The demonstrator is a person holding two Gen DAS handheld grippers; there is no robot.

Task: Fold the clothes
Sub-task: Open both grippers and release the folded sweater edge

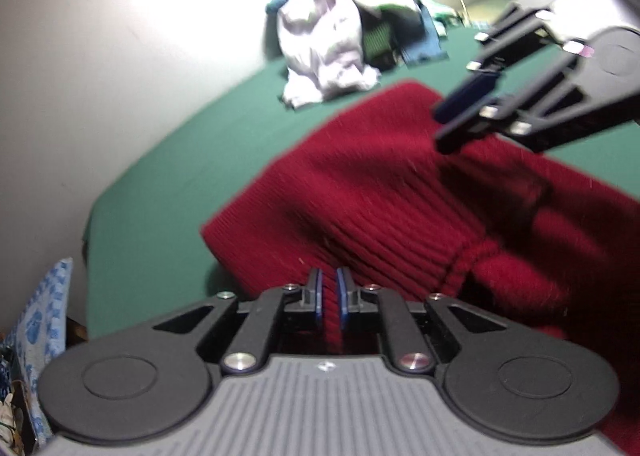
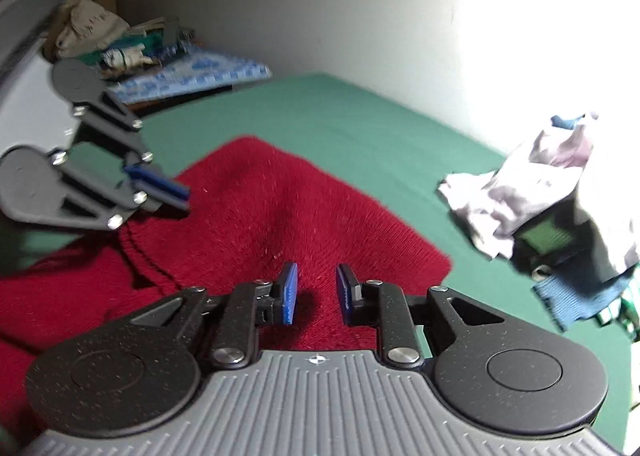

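A dark red knit sweater [image 1: 360, 183] [image 2: 300, 207] lies spread on a green bed sheet [image 1: 180, 175] [image 2: 360, 123]. My left gripper [image 1: 329, 296] hovers low over its ribbed edge, the blue pads a narrow gap apart with red knit showing through the gap. In the right wrist view the left gripper [image 2: 180, 195] carries no cloth. My right gripper [image 2: 316, 292] stands open just above the middle of the sweater, nothing between its pads. In the left wrist view the right gripper [image 1: 448, 127] reaches in from the right over the far part of the sweater.
A heap of clothes [image 1: 320, 51] [image 2: 540, 191], white on top with blue and dark pieces, sits on the sheet beyond the sweater, near the white wall. A blue patterned cloth [image 2: 192, 75] [image 1: 44, 316] and clutter lie off the bed's end.
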